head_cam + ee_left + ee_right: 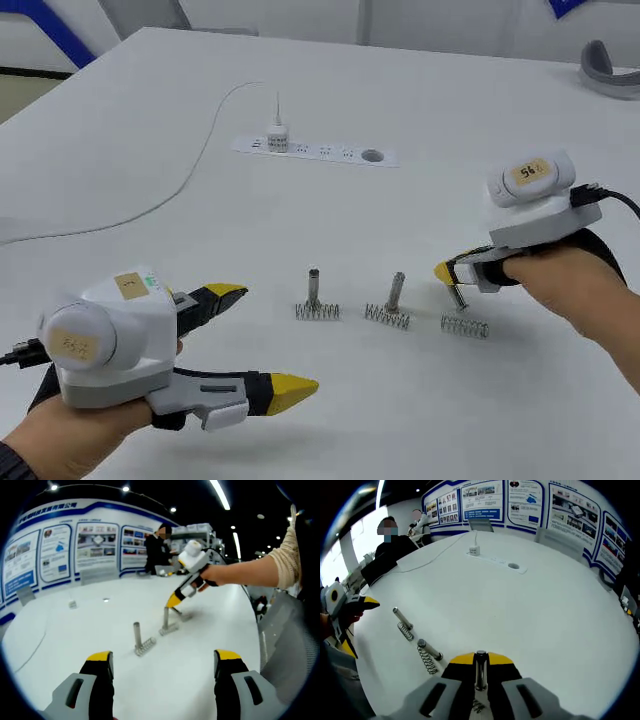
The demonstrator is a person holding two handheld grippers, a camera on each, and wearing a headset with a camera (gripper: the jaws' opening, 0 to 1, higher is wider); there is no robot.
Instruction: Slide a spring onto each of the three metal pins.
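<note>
- White matt workbench top [120, 130] spreads across the head view. A long white power strip [330, 153] lies at its far side, with a small white plug [278, 138] standing in it and a thin white cable [200, 160] curving off toward the near left.
- Blue-and-white display boards [55, 545] line the wall behind the bench in the left gripper view.
- Two short grey metal pins stand near the middle of the bench: the left pin [313, 284] upright, and the middle pin [396, 290] leaning slightly.
- A small silver coil spring lies flat at the foot of each, beside the pin and not around it: the left spring [317, 311] and the middle spring [387, 317].
- A third spring [465, 326] lies flat just to the right of the middle one, near the right gripper's tips.
- The right gripper [447, 271] has a white body and black jaws with yellow tips. Its jaws are pressed together on the third pin [456, 295], which hangs tilted from the tips.
- The third pin's lower end is close above the third spring; whether they touch cannot be told.
- In the right gripper view this pin [480, 670] runs up between the yellow tips.
- The left gripper [258, 340] sits at the near left, well apart from the pins, with its jaws spread wide and nothing between them.
- In the left gripper view its two yellow tips frame the standing pins.
</note>
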